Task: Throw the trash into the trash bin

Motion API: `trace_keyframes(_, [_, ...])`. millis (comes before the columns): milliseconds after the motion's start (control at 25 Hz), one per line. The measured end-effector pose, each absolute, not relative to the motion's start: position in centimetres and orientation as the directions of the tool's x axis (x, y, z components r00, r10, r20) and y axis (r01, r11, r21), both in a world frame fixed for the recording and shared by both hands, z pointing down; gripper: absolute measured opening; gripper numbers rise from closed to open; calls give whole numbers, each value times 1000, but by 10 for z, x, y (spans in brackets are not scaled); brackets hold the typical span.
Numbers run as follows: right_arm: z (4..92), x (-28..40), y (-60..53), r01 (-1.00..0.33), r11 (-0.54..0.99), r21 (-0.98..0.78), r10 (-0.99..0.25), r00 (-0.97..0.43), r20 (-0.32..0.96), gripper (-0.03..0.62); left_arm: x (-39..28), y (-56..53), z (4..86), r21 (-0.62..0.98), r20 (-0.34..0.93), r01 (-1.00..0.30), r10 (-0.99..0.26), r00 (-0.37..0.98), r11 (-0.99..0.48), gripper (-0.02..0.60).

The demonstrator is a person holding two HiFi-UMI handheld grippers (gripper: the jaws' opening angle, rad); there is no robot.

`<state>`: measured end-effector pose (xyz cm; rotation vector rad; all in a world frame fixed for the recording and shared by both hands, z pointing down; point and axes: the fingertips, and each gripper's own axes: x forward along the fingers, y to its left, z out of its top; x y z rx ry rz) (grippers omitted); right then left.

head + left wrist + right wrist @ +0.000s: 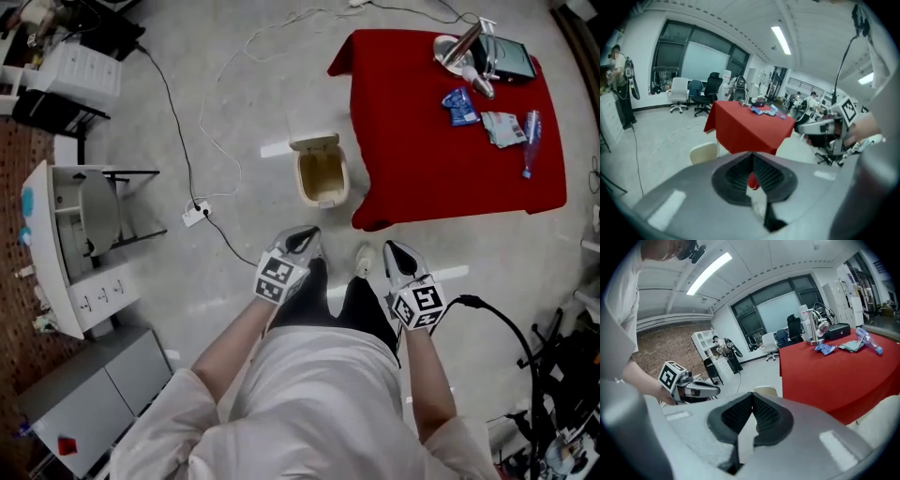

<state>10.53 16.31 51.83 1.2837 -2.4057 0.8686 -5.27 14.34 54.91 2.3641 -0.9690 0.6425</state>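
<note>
Nearest the body, the left gripper (302,246) and the right gripper (397,257) hang side by side above the floor, both pointing forward and down. Each pair of fingers is pressed together at the tips with nothing between them.

Just ahead of the left gripper the trash bin (322,176) stands on the floor with its lid open. It sits just beside the left edge of the red-draped tabletop (403,141), near the front corner.

The trash lies farther off, on the far right part of the tabletop: a blue wrapper (459,106), a pale packet (503,128) and a clear bottle (531,141). All three lie ahead and to the right of the fingers, so the right gripper is judged the nearer.

The bottle's long axis runs roughly away from the person, with its narrow blue end toward the near edge. A grasp would best cross that axis from the side.
</note>
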Motion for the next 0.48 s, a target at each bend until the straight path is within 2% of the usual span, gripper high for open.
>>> trace_keyframes(480, [437, 95, 163, -822, 462, -333, -696, -569, 439, 0, -60, 161, 459, 256, 520, -648, -462, 718, -717, 3])
